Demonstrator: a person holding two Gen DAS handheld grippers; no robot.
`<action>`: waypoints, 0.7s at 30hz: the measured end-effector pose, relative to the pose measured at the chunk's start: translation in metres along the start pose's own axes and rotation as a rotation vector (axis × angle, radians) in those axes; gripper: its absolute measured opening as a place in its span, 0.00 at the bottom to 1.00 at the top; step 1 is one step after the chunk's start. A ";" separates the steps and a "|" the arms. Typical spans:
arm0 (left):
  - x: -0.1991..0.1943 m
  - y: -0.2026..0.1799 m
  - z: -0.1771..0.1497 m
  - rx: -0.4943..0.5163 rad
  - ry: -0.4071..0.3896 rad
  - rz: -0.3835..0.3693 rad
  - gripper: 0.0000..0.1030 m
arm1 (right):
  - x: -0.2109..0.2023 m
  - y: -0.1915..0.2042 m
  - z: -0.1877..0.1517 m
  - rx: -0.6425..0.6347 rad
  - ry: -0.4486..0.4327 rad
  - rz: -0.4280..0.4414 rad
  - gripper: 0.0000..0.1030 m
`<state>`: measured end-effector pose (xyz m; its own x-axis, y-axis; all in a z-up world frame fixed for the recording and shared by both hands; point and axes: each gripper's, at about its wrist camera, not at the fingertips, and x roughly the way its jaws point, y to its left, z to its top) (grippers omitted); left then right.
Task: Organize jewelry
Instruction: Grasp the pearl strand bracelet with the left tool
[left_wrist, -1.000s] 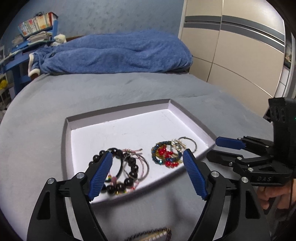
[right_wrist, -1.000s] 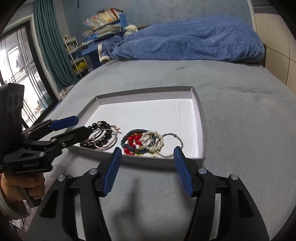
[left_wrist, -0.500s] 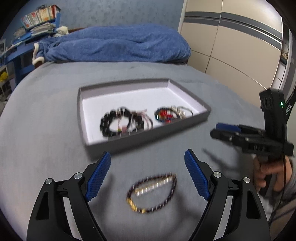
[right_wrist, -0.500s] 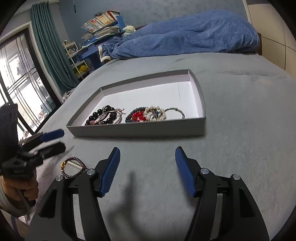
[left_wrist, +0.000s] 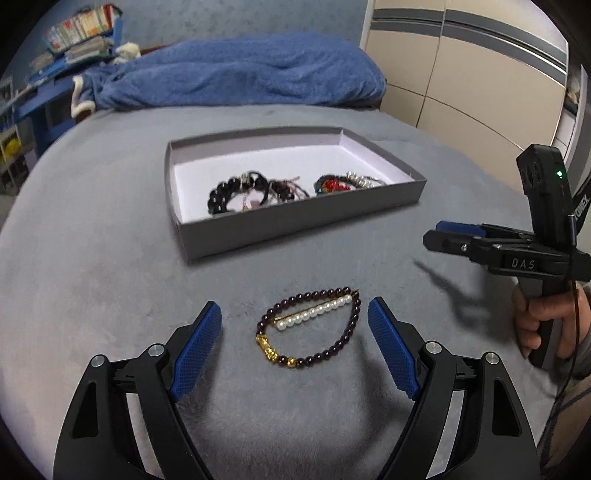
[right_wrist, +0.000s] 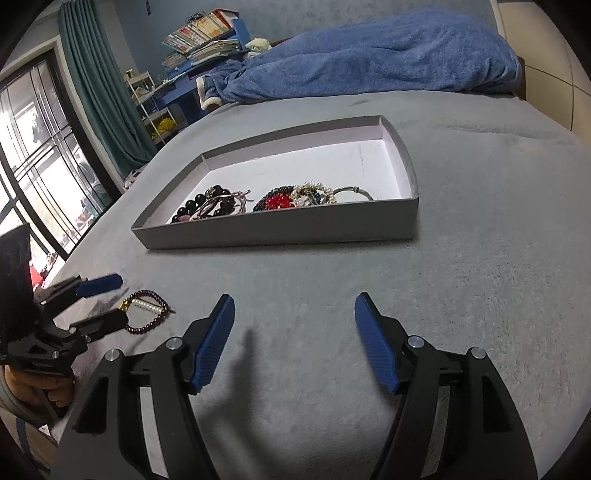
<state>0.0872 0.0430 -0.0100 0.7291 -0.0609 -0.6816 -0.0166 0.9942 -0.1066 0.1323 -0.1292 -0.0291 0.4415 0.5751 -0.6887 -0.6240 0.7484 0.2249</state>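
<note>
The left tool (left_wrist: 294, 339) hangs released, its jaws straddling the dark bead bracelet (left_wrist: 310, 328) on the bed (left_wrist: 92, 277) without touching it. The right tool (right_wrist: 294, 339), jaws just widened, holds nothing; the jewelry box (right_wrist: 280, 230) sits ahead.

Both hand-held grippers (left_wrist: 294, 345) (right_wrist: 294, 341) agape, empty

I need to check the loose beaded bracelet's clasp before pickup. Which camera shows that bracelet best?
The left wrist view: the beaded bracelet lies whole and close between the open left tongs. The right wrist view shows it small at the edge, partly hidden by those tongs.
</note>
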 end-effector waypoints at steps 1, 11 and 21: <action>-0.001 -0.002 0.000 0.010 -0.002 0.002 0.66 | 0.001 0.001 -0.001 -0.003 0.005 0.001 0.66; 0.012 -0.015 0.002 0.116 0.052 0.008 0.39 | 0.003 -0.003 0.000 0.015 0.013 0.009 0.67; 0.027 -0.031 0.000 0.238 0.131 0.049 0.10 | 0.003 -0.005 -0.001 0.016 0.010 0.007 0.67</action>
<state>0.1077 0.0110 -0.0250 0.6361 -0.0081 -0.7716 0.1231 0.9882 0.0911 0.1360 -0.1316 -0.0324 0.4302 0.5771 -0.6941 -0.6167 0.7494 0.2409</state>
